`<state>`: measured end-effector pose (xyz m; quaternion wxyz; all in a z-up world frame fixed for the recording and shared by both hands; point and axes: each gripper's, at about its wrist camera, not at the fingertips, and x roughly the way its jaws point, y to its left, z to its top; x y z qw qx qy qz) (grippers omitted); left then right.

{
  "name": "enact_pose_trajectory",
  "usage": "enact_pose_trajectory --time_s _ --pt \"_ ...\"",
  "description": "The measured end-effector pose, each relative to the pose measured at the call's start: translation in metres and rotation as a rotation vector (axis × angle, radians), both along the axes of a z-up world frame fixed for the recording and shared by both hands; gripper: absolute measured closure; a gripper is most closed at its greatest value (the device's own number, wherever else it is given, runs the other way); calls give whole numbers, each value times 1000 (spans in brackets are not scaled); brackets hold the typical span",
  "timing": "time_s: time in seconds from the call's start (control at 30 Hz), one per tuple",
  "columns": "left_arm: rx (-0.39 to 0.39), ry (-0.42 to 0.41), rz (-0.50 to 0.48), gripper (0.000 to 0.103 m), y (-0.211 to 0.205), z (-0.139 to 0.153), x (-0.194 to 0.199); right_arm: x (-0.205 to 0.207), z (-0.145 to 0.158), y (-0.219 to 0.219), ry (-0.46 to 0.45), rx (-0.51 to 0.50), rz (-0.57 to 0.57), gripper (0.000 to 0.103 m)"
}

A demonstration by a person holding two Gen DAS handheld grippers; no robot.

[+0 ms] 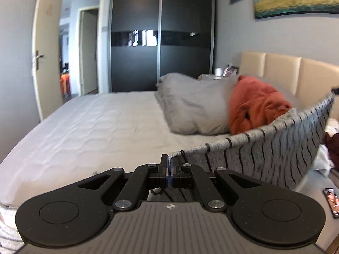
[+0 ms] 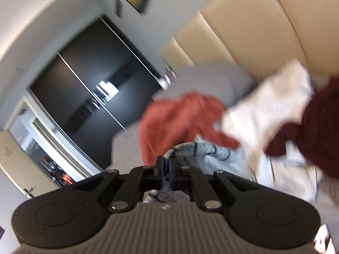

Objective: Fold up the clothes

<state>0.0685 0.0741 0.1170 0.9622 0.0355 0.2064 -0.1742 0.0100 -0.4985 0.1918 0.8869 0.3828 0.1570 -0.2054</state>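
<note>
L claw (image 1: pixel 168 165) clamped on striped top (image 1: pixel 275 148) edge; R claw (image 2: pixel 166 167) clamped on same top, stretched over bed (image 1: pixel 84 127).

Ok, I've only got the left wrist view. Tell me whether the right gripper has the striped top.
Observer: Yes. The right gripper is shut on a bunched edge of the striped top.
Operator: Report how deep the bite is.
Observer: Deep. Some of the cloth shows behind the fingers, inside the linkage.
Operator: Say what lies past it.
Observer: A white garment, between the orange one and a maroon one. That view is blurred.
</note>
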Motion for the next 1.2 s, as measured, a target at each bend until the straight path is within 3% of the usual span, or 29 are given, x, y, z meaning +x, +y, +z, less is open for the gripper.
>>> enact_pose_trajectory --time_s 0.07,0.2,0.33,0.47,0.53,0.67,0.93,1.07,1.13,1.2 --pt "16 9 -48 103 -7 -1 -9 -15 -9 -10 40 0 -16 97" --pt "87 131 -198 103 -24 -28 -26 -44 -28 -29 119 -1 -49 97" --pt "230 268 -341 103 -49 -74 -47 -74 -47 -48 199 -1 -82 97" --pt "345 354 -458 103 -67 -108 -66 -112 -104 -68 373 151 -153 98" --pt "383 376 -495 103 -70 -118 -72 -123 -121 -69 471 168 -144 98" --pt "421 407 -520 103 -67 -132 -83 -136 -142 -62 617 120 -113 98" --pt "493 461 -555 103 -67 -146 -98 -160 -165 -55 769 107 -29 98" --pt "515 493 -557 102 -70 -156 -95 -155 -180 -52 880 44 6 94" --pt "518 514 -565 100 -70 -157 -94 -159 -178 -54 875 25 -5 94" --pt "506 521 -580 88 -70 -155 -93 -162 -171 -57 836 -1 -14 94"
